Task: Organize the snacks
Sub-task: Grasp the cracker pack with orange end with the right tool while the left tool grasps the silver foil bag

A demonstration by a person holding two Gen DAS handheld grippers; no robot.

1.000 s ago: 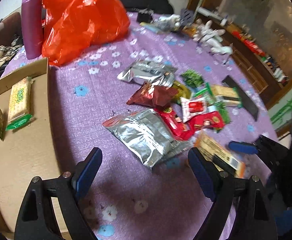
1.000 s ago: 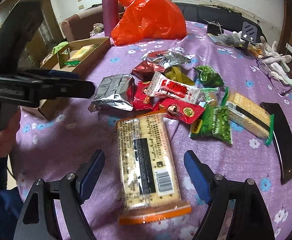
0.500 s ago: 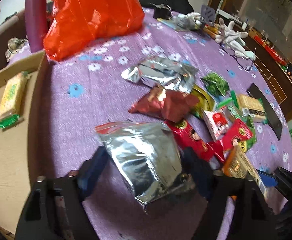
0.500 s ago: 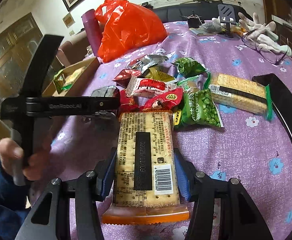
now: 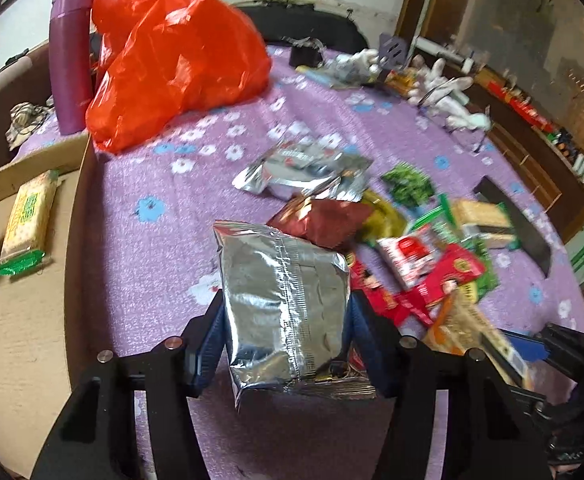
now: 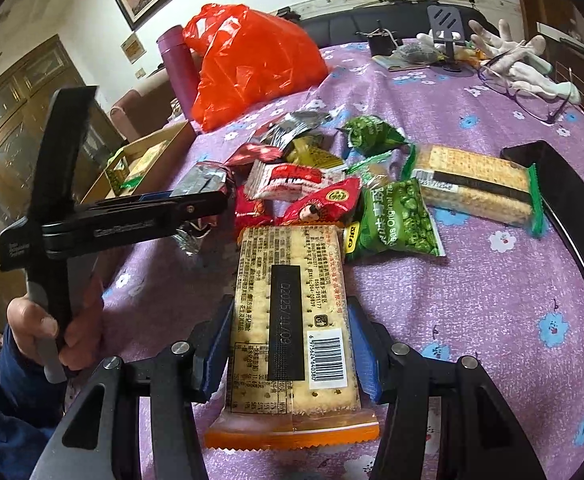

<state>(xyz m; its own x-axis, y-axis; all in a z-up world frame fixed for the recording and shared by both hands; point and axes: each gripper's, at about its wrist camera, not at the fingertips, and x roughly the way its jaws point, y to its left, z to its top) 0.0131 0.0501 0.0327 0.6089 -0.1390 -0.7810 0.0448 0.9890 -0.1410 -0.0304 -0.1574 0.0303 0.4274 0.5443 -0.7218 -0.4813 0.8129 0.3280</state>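
1. Left wrist view: your left gripper [image 5: 286, 332] is clamped on the silver foil bag [image 5: 284, 304], its blue pads pressed against the bag's two sides. The bag stands up between them, its top clear of the purple tablecloth [image 5: 164, 240].
2. Right wrist view: your right gripper [image 6: 288, 344] is closed on the cracker pack [image 6: 292, 312], near its barcode end. The far end looks to rest at the edge of the snack pile [image 6: 323, 192].
3. Keep the squeeze on the foil bag gentle. It is puffy and slippery and could slide out or crush.
4. Carry it toward the cardboard box [image 5: 24, 320] at your left, where a green-and-yellow packet [image 5: 28, 220] already lies. Set it down beside that packet, not on top.
5. Lift the cracker pack level. It is long and held at one end, so it will likely droop.
6. Mind the two grippers. They are close together, so move one at a time.
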